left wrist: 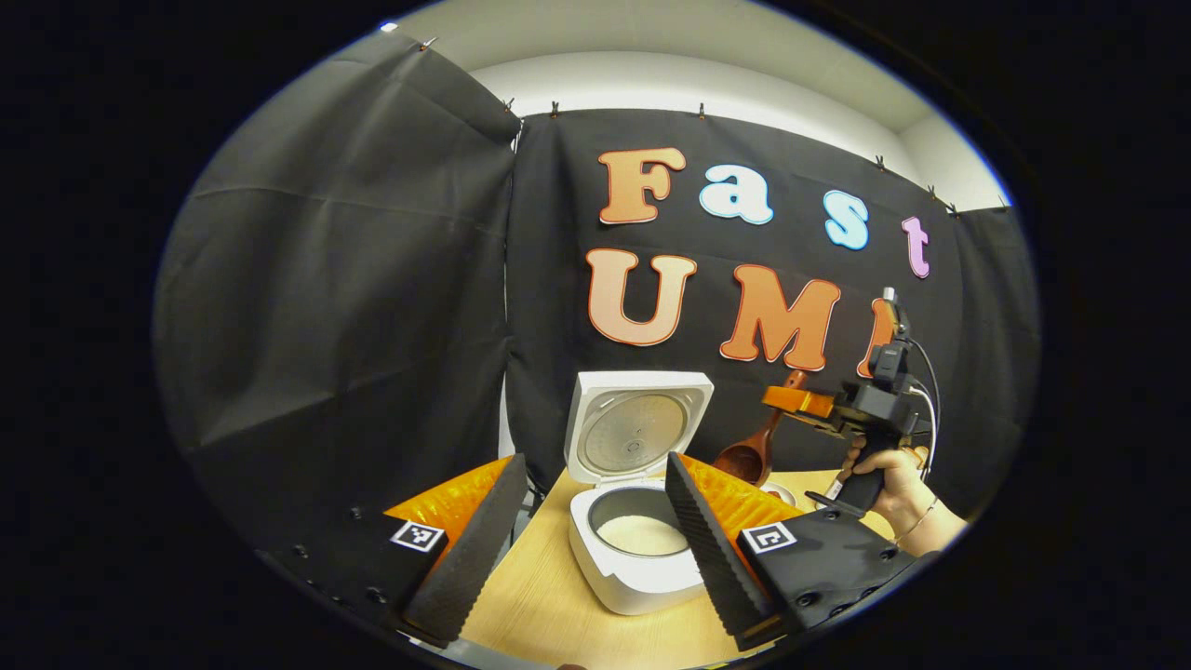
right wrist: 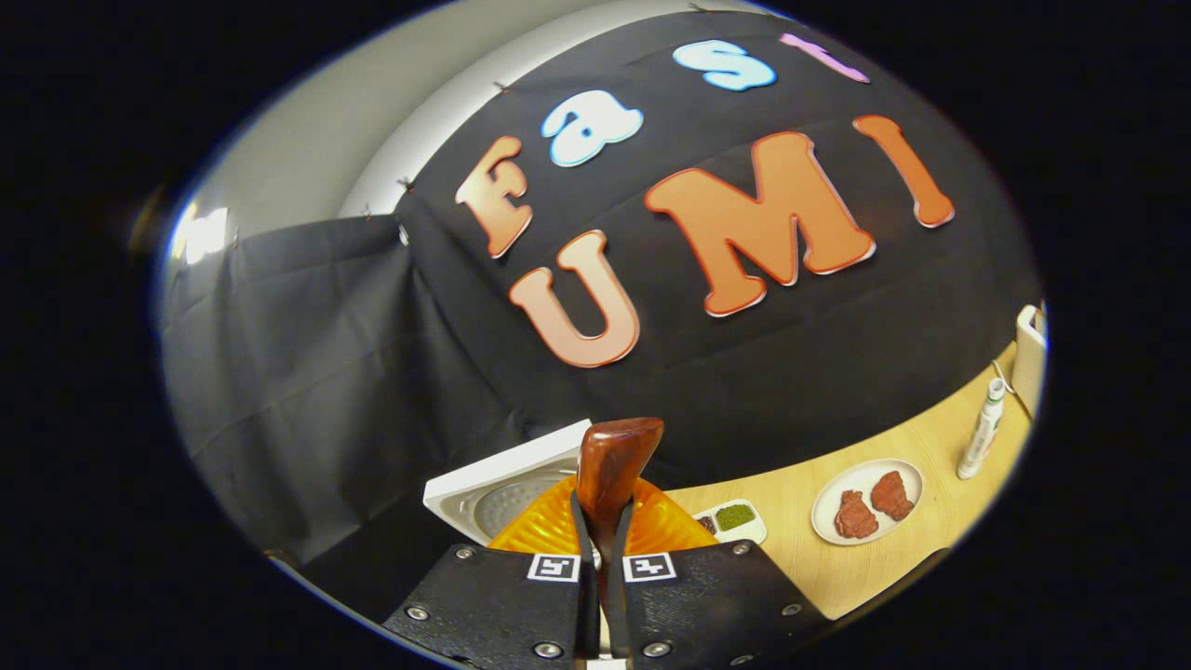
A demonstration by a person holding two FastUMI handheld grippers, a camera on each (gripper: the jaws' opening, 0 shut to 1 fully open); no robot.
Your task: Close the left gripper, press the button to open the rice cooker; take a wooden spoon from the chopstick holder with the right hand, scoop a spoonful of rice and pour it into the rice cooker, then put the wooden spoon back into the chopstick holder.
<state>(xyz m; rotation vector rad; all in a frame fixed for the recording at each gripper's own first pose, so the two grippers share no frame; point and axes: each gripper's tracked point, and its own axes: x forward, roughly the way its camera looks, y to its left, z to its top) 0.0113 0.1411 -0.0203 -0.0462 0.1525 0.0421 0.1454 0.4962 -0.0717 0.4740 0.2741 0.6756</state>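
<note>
Left gripper view: the left gripper (left wrist: 595,540) hangs over a wooden table (left wrist: 540,614) with its two fingers spread wide apart, holding nothing. Between them stands the white rice cooker (left wrist: 633,549), its lid (left wrist: 637,426) raised upright at the back and its inner pot (left wrist: 640,532) holding a pale layer of rice. To the right, a hand (left wrist: 898,489) holds the right gripper (left wrist: 796,402) raised above the table, level with the lid. That gripper pinches the handle of the wooden spoon (left wrist: 744,458), whose bowl hangs down to the right of the cooker and above a small white dish (left wrist: 777,491) partly hidden behind the left gripper's finger.

Right gripper view: the right gripper's fingers (right wrist: 588,596) are pressed together on the spoon's handle, which rises straight up between them. Behind them, at lower left, is the edge of the cooker's open lid. On the table at right lie a small two-part dish with green and dark contents, a white plate (right wrist: 867,502) bearing two reddish pieces of meat, and, farther right, an upright white tube (right wrist: 983,430).
</note>
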